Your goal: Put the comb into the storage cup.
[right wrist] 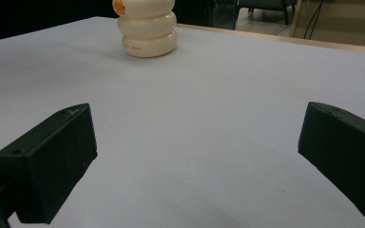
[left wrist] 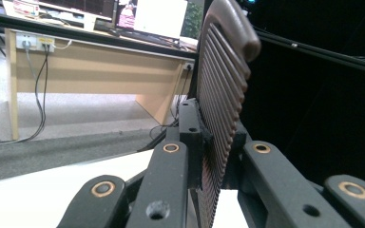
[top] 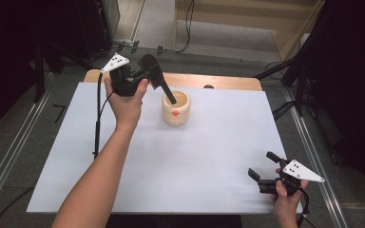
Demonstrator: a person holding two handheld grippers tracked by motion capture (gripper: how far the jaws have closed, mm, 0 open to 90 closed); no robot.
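Observation:
A cream ribbed cup with an orange mark stands at the back middle of the white table sheet. A dark utensil with a broad ridged head slants down into the cup's mouth. My left gripper is shut on that head, up and left of the cup. In the left gripper view the ridged head stands clamped between the jaws. My right gripper stands open near the front right corner, holding nothing. From the right gripper the cup sits far ahead.
The left gripper's cable trails down the sheet's left edge. A wooden table edge shows behind the sheet. A wooden desk with cables stands beyond, and dark stands flank the table.

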